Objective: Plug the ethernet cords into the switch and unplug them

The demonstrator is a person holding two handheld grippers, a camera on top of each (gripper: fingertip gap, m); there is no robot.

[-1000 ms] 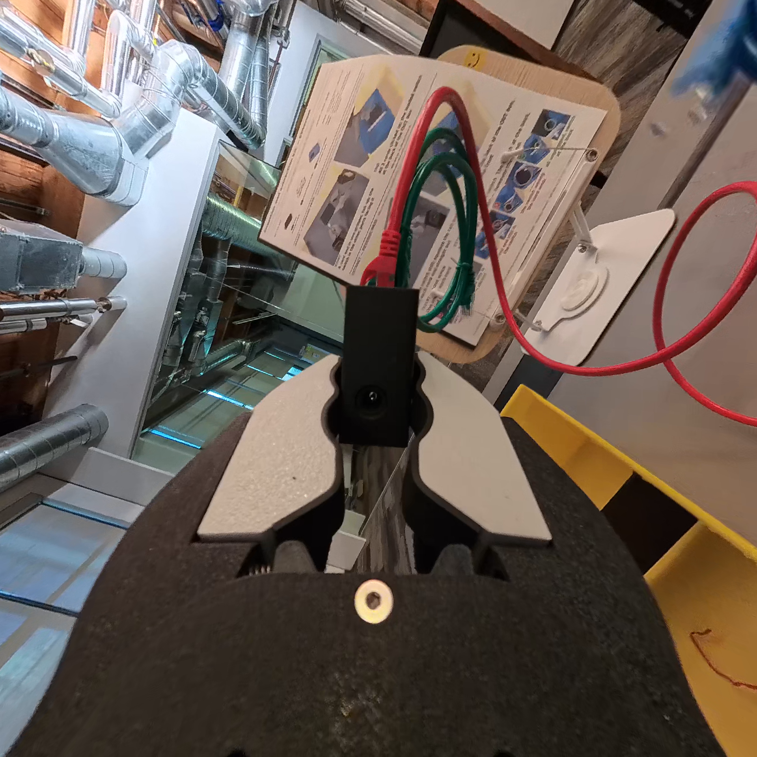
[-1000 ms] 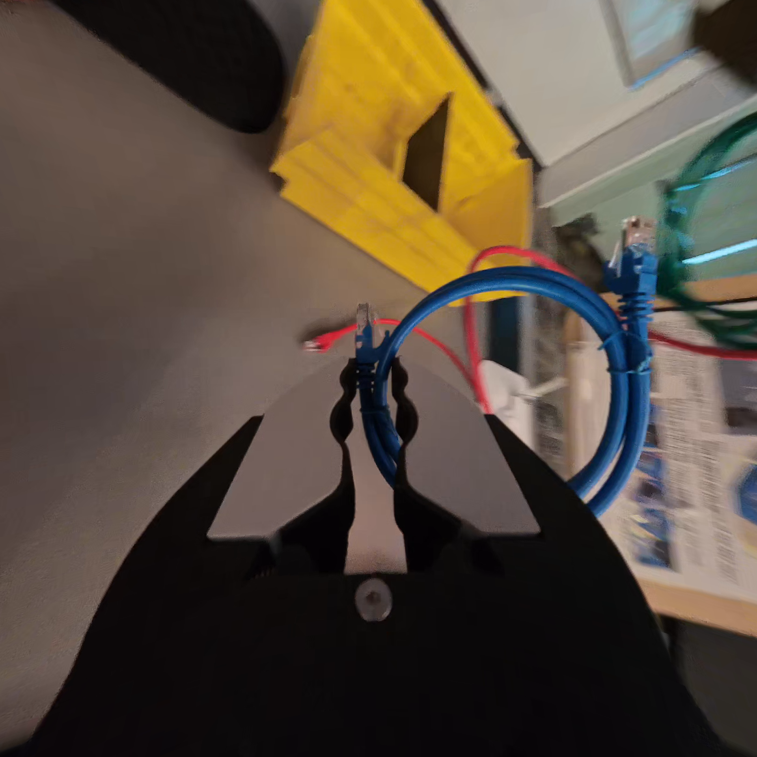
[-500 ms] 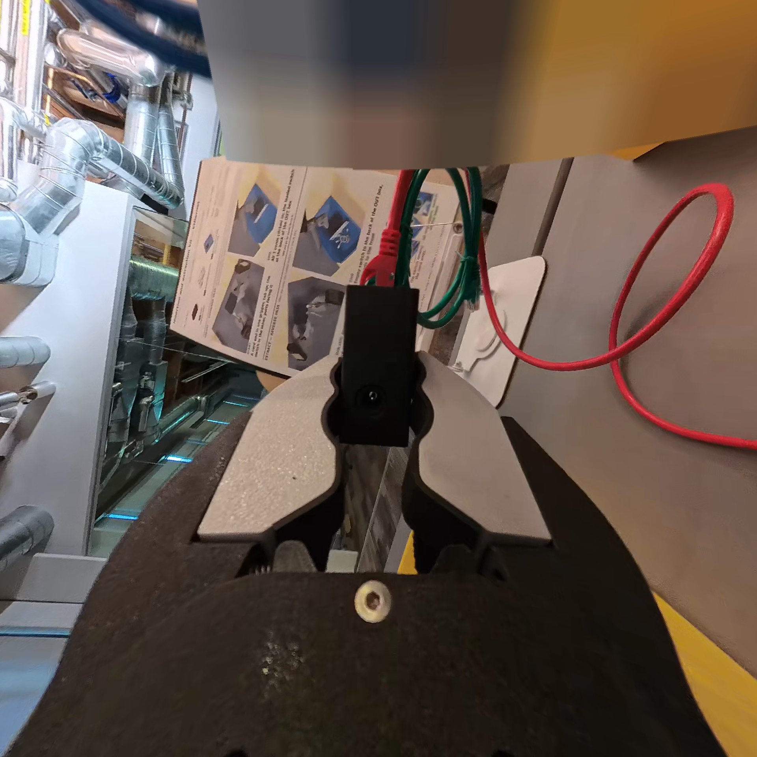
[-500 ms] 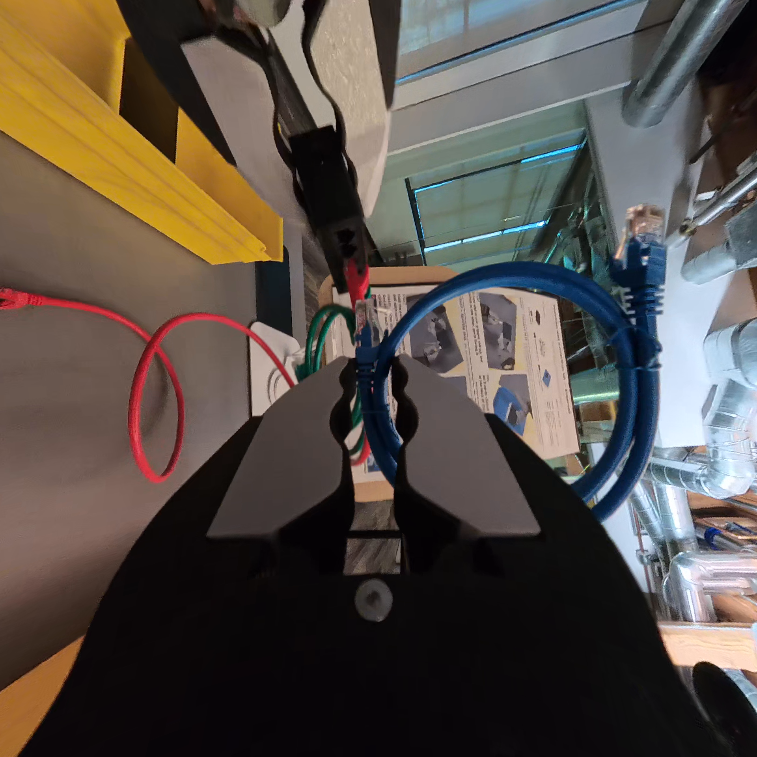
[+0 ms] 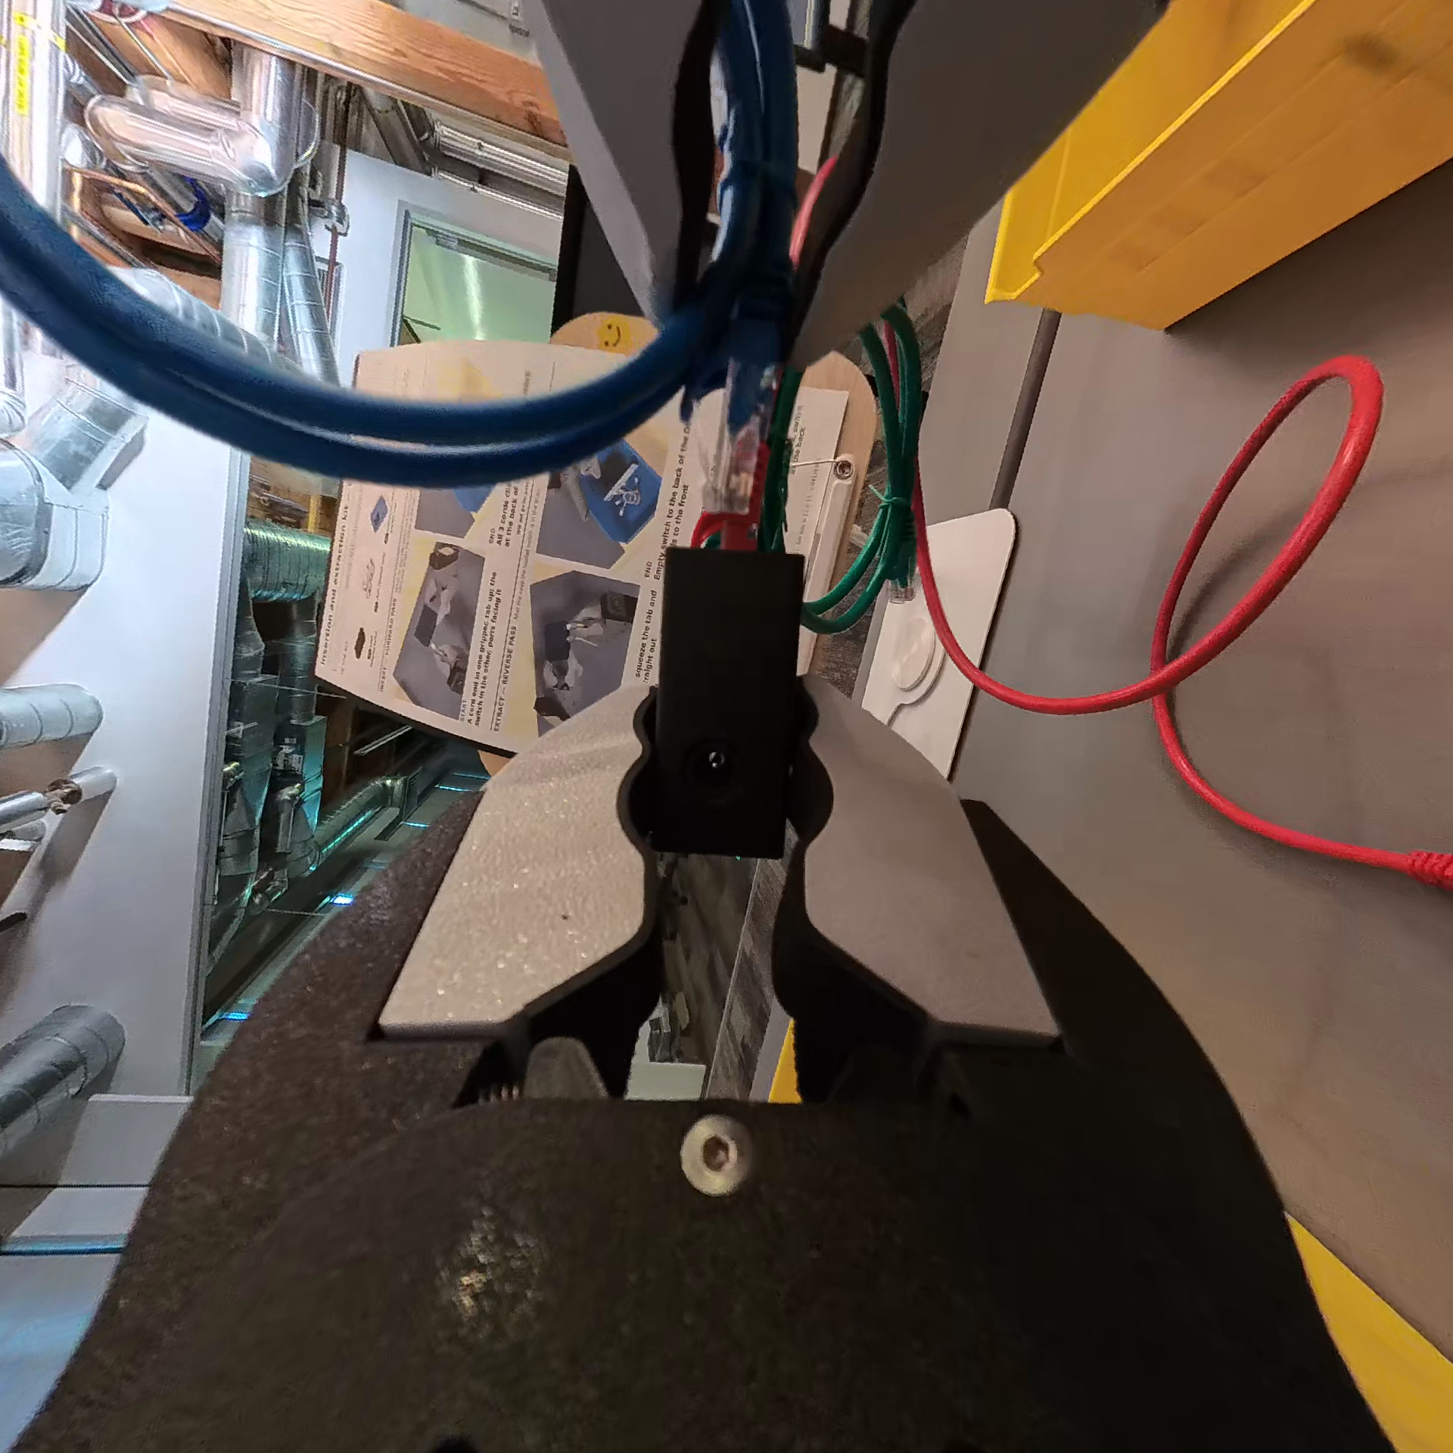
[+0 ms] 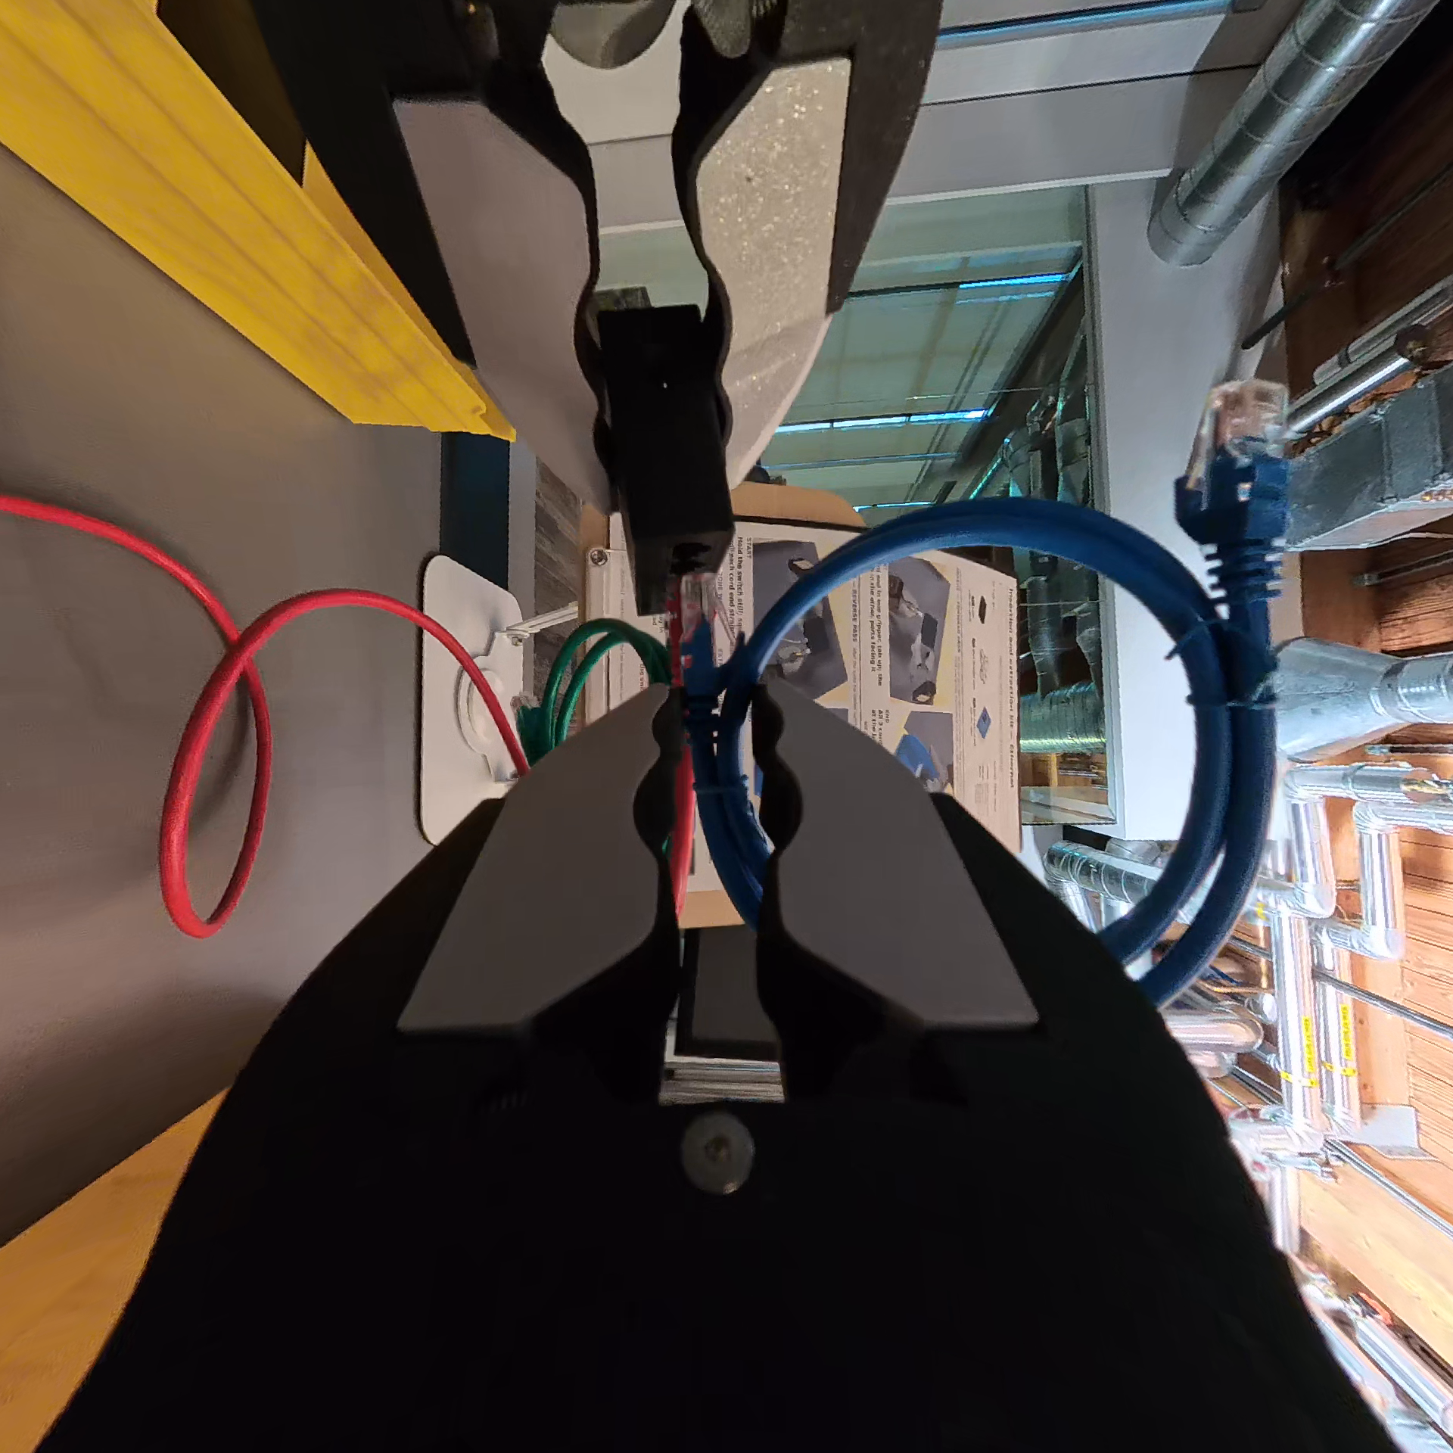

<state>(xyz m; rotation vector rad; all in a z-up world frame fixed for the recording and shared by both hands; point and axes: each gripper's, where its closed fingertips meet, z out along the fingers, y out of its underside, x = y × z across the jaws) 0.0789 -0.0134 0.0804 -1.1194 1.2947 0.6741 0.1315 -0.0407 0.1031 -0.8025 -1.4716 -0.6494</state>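
Note:
My left gripper point(image 5: 723, 755) is shut on the black switch point(image 5: 727, 692) and holds it in the air. It also shows at the top of the right wrist view, with the switch point(image 6: 668, 440) between its fingers. A red cord point(image 5: 1258, 550) is plugged into the switch and loops over the grey table. My right gripper point(image 6: 711, 739) is shut on the blue cord point(image 6: 1101, 708) just behind one plug. That plug's clear tip point(image 6: 698, 597) is at the switch's port face beside the red plug; I cannot tell whether it has entered. The blue cord's other plug point(image 6: 1242, 472) hangs free. A green cord point(image 6: 590, 668) lies behind.
A yellow bin point(image 6: 236, 196) stands on the grey table close to the left gripper. An instruction sheet on a wooden board point(image 5: 487, 597) stands behind the switch on a white base point(image 5: 936, 629). Metal ducts and pipes point(image 6: 1337, 786) fill the background. There is about 7 cm between the tips of the two grippers.
My right gripper has brought the blue plug up to the switch's port face; half a second ago it was a short way off. The left gripper still holds the switch and has shifted slightly.

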